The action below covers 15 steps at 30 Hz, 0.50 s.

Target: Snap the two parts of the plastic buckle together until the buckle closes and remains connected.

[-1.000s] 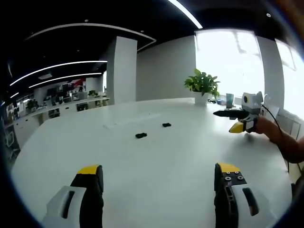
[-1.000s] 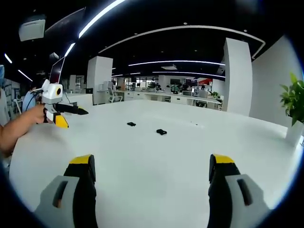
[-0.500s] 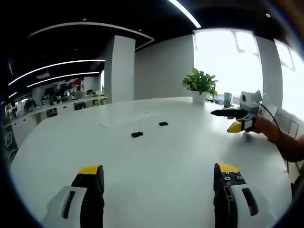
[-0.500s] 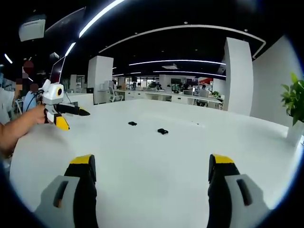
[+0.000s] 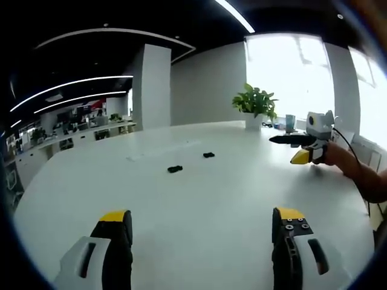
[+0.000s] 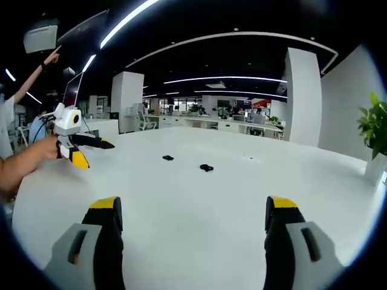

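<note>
Both grippers, left gripper (image 5: 202, 226) and right gripper (image 6: 193, 220), have fingers wide and empty; I'd take one buckle half (image 5: 175, 168) each (image 5: 208, 154) at mid-frame, squarely.

**Background around the white table**

Large glossy white table (image 5: 199, 199) spans both views. Green leafy potted plant in a white pot (image 5: 256, 106) stands at the table's far edge by the bright window (image 5: 290, 78). Small teal cup-like item (image 5: 291, 122) just beside the plant, detail unclear. Square white pillar (image 5: 152, 87) beyond the table. Rows of office desks (image 6: 233, 124) well behind the table. Curved ceiling light strips (image 6: 236, 37) above.
</note>
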Tool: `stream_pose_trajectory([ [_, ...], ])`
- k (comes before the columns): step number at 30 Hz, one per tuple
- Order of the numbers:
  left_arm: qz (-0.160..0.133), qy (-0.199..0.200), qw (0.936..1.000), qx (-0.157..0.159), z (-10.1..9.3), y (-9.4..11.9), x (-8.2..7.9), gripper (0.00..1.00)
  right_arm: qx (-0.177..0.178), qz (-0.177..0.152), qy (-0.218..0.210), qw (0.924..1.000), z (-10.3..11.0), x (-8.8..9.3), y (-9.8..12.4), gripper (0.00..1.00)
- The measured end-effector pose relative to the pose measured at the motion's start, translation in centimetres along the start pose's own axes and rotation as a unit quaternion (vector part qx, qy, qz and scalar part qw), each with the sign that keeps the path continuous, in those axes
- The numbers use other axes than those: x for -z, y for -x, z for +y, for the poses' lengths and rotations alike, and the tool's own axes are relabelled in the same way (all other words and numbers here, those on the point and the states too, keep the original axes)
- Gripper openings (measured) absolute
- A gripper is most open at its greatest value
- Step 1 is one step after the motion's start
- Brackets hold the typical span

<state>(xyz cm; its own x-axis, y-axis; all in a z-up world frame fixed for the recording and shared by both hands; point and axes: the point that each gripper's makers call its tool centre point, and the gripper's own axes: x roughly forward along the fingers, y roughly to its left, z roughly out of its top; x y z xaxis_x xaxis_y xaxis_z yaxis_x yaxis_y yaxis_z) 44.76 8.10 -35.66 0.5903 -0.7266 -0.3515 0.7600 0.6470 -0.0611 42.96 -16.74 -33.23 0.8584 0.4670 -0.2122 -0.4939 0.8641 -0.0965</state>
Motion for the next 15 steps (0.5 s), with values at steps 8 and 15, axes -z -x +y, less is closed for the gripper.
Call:
stream_pose_trajectory([
  [8,0.001,0.004,1.0,-0.004,0.18,0.08,0.1,0.98,0.001,0.003,0.0,1.0,0.0,0.14,0.02,0.99],
  [15,-0.002,0.014,0.9998,0.013,-0.48,-0.23,-0.06,0.96,-0.003,0.007,-0.002,1.0,0.16,0.33,-0.11,0.99],
])
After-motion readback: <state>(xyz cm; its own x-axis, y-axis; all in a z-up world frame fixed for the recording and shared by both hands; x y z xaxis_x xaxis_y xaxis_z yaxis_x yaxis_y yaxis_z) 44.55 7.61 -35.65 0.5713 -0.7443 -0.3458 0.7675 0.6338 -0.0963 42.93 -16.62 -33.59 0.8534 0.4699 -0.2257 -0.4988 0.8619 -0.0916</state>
